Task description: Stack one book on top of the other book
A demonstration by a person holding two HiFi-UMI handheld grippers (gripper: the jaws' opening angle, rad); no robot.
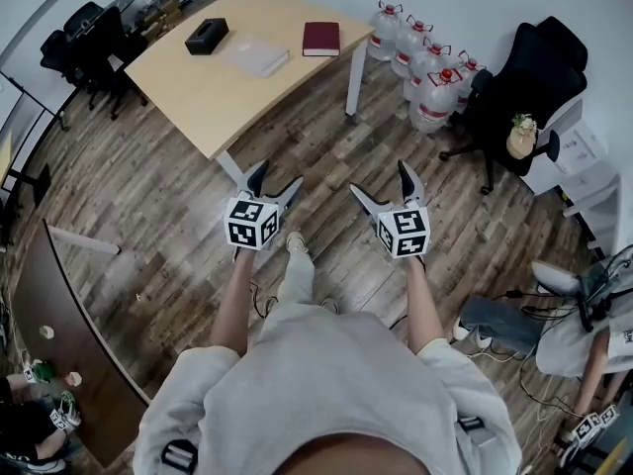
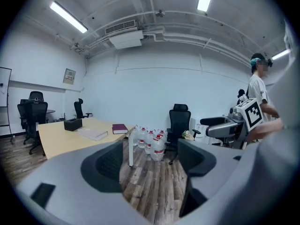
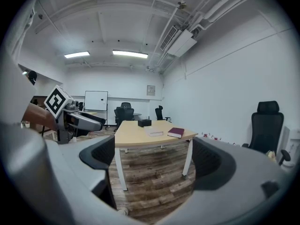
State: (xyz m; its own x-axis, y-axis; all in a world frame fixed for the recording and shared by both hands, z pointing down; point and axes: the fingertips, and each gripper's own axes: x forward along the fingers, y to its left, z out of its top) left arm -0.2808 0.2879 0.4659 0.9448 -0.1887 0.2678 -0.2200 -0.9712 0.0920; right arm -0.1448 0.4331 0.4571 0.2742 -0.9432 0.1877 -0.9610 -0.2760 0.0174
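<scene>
Left gripper (image 1: 278,174), right gripper (image 1: 379,176) agape, empty; red book (image 1: 320,39), pale book (image 1: 255,55), black box (image 1: 207,36) on table (image 1: 198,92) (jugs (image 1: 435,97) beyond).

Bright ceiling tube lights (image 3: 130,54); sharp centres, strongly curved, dark-vignetted edges.

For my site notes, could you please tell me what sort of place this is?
Probably an office meeting room: it has a wooden table, a black office chair and a whiteboard.
</scene>
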